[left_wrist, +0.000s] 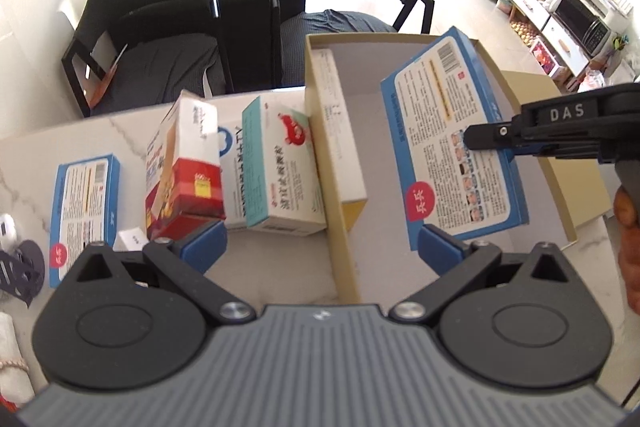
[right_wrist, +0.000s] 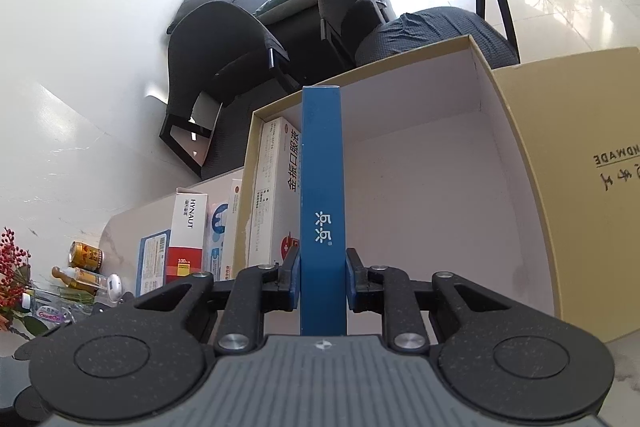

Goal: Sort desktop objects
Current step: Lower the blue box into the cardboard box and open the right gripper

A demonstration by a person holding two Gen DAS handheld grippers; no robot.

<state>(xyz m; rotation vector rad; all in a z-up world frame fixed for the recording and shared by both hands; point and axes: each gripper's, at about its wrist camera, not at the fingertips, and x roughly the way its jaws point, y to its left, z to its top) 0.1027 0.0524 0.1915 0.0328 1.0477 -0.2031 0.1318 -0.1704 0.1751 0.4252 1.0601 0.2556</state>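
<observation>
While the right gripper [right_wrist: 322, 281] is clamping the blue box [right_wrist: 322, 187] over the cardboard box [right_wrist: 400, 187], lowering it upright beside the white carton [right_wrist: 276, 187] seems best; the left gripper [left_wrist: 320, 247] is hanging wide open.

The left gripper [left_wrist: 320, 247] is hovering with its jaws spread wide and empty, while the right gripper [right_wrist: 322, 281] is reaching in from the right, clamping a blue box [right_wrist: 322, 187].

Your right tongs [right_wrist: 322, 281] hold a flat box [left_wrist: 452, 143] on edge over the open carton [left_wrist: 320, 147], where another box [left_wrist: 340, 135] leans on the left wall. Left of the carton, three boxes [left_wrist: 276, 163] crowd together on the worktop [left_wrist: 120, 131], a fourth [left_wrist: 82, 211] lying flat beyond them.
</observation>
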